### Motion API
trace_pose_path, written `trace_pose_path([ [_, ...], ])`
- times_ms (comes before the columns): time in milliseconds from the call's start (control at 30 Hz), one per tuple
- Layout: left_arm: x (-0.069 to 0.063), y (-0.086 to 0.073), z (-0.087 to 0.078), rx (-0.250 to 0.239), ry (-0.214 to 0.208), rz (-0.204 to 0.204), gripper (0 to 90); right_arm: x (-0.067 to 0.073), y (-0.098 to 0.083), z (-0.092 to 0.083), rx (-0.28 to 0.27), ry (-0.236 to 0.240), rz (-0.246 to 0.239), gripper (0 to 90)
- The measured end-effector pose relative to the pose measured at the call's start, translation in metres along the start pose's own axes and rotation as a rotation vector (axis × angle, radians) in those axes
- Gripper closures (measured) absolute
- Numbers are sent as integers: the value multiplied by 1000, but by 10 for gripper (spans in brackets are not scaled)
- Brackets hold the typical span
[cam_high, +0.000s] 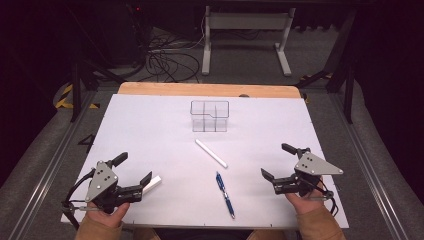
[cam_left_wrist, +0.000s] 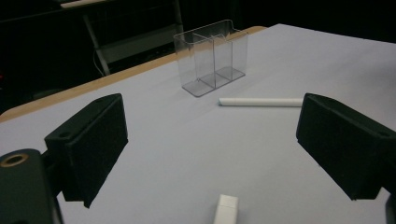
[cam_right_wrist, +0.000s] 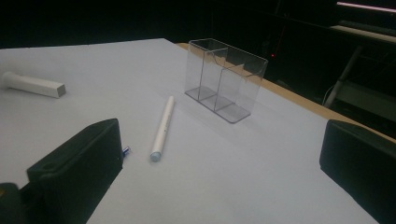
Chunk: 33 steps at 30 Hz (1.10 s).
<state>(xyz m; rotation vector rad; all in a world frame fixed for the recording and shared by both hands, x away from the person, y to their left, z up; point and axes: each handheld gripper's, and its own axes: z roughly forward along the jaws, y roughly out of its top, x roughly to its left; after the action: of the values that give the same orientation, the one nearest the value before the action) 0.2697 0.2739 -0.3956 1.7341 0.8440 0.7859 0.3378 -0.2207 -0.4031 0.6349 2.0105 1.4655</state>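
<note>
A short white block (cam_high: 153, 183) is seen lying flat on the white table (cam_high: 150, 130), at its near left, just beside the tip of the left gripper (cam_high: 132, 169). In the left gripper view the block's end (cam_left_wrist: 226, 209) lies on the table between and below the two black jaws, which are spread wide; nothing is gripped by them. The right gripper (cam_high: 278, 161) is held at the near right of the table, its jaws likewise spread wide with nothing between them. A white pen (cam_high: 210, 153) is laid slantwise at the middle of the table, and a blue pen (cam_high: 225, 194) nearer the front edge, apart from it. A clear plastic holder (cam_high: 209, 116) with compartments is stood upright farther back.
</note>
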Motion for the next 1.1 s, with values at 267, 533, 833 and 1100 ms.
trace_pose_path([
  [267, 0, 0, 0, -1, 0, -1, 96, -1, 0, 1, 0, 0, 20, 1],
  [533, 1, 0, 0, -2, -1, -8, 96, -1, 1, 4, 21, -19, 46, 1],
  [833, 1, -1, -1, -2, 0, -7, 96, 5, 4, 12, 61, -41, 56, 2],
  [1100, 1, 0, 0, -2, 1, -7, 96, 4, 7, 10, 83, -31, 79, 29],
])
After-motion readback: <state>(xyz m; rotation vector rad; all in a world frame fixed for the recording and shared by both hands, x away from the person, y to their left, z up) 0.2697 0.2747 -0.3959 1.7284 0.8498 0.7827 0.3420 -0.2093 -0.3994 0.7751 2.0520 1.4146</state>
